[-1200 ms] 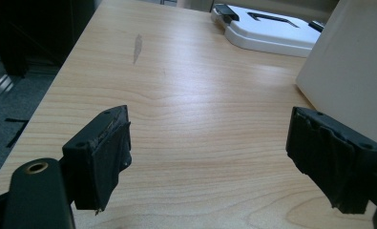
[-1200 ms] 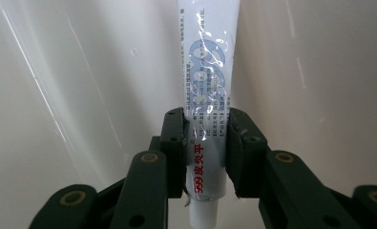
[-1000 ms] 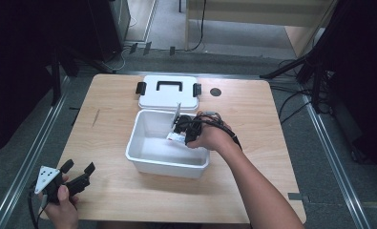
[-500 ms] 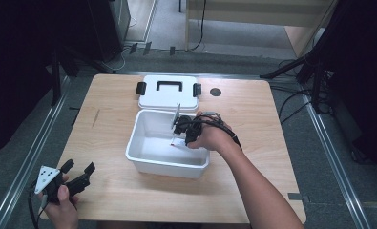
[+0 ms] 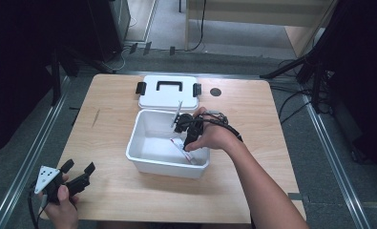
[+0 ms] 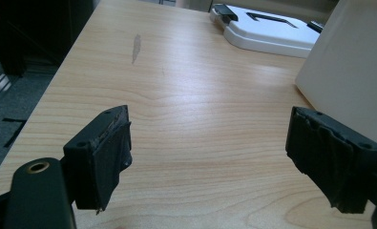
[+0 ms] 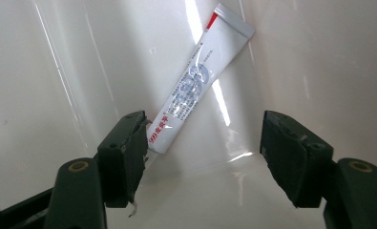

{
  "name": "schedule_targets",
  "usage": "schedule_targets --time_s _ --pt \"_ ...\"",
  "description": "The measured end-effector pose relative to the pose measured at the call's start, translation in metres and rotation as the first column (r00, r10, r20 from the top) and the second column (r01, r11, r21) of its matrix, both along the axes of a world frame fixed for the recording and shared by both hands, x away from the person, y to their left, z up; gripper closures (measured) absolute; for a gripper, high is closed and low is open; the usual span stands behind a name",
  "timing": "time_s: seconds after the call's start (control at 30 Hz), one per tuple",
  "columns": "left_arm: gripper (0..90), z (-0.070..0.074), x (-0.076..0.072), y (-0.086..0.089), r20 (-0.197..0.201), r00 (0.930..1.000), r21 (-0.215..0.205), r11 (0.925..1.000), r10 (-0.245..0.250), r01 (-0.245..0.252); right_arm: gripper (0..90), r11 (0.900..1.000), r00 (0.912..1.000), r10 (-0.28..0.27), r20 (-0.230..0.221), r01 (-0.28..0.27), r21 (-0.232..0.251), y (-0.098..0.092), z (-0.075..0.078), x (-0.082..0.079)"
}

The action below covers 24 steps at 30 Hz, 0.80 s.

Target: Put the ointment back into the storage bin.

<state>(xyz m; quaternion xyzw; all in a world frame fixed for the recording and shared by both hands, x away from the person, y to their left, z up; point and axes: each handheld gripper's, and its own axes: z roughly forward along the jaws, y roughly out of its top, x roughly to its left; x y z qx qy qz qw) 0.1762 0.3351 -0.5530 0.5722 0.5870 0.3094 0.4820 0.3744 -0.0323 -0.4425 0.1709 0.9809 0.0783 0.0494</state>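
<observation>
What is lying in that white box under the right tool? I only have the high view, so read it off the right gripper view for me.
Observer: A white tube with red print and a red stripe at its crimped end, lying slantwise inside the box.
Operator: Tell me whether it is gripped.
Observer: No. The right tool has just been opening; the tube's near end lies beside one jaw, not pinched.
Operator: Now report the other hand.
Observer: The left tool stands open over bare table, with nothing between its jaws.
</observation>
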Motion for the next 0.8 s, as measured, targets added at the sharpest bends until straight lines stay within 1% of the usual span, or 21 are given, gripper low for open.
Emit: schedule_targets --time_s 0.13,0.2,0.23,0.4,0.5,0.6,0.63,0.7,0.73,0.77,0.8 --pt "16.6 0.0 0.0 0.0 -0.001 1.0 0.002 1.0 0.0 0.0 33.2 1.0 1.0 0.0 0.007 0.0 0.023 -0.005 0.012 -0.002" --pt "16.6 0.0 0.0 0.0 -0.001 1.0 0.002 1.0 0.0 0.0 32.0 0.999 0.9999 -0.015 0.009 0.014 0.043 -0.009 0.02 -0.004" --pt "16.6 0.0 0.0 0.0 0.0 1.0 0.002 1.0 0.0 0.0 31.3 0.998 0.9998 -0.013 0.014 0.013 0.056 -0.011 0.024 -0.004" --pt "16.6 0.0 0.0 0.0 0.0 1.0 0.002 1.0 0.001 -0.001 24.2 0.996 0.9992 -0.025 0.032 0.022 0.086 -0.022 0.041 -0.01" --pt "16.6 0.0 0.0 0.0 0.0 1.0 0.003 1.0 0.0 0.0 20.4 0.994 0.9981 -0.043 0.045 0.038 0.099 -0.029 0.049 -0.014" --pt "16.5 0.0 0.0 0.0 0.0 1.0 0.003 1.0 0.001 -0.001 16.1 0.992 0.9958 -0.06 0.069 0.051 0.119 -0.038 0.057 -0.017" --pt "16.5 0.0 0.0 0.0 0.0 1.0 0.003 1.0 0.001 -0.001 13.2 0.99 0.9944 -0.072 0.077 0.062 0.129 -0.041 0.06 -0.018" --pt "16.5 0.0 0.0 -0.001 0.0 1.0 0.002 1.0 0.002 -0.002 12.3 0.985 0.9908 -0.098 0.094 0.082 0.153 -0.048 0.066 -0.02" --pt "16.5 0.0 0.0 -0.001 0.0 1.0 0.002 1.0 0.002 -0.002 12.3 0.985 0.9908 -0.098 0.094 0.082 0.153 -0.048 0.066 -0.02" --pt "16.5 0.0 0.0 -0.001 0.0 1.0 0.003 1.0 0.002 -0.002 9.3 0.98 0.9807 -0.119 0.155 0.091 0.178 -0.056 0.07 -0.025" --pt "16.5 0.0 0.0 -0.001 0.0 1.0 0.004 1.0 0.002 -0.002 7.0 0.976 0.9783 -0.131 0.161 0.099 0.194 -0.06 0.072 -0.025"
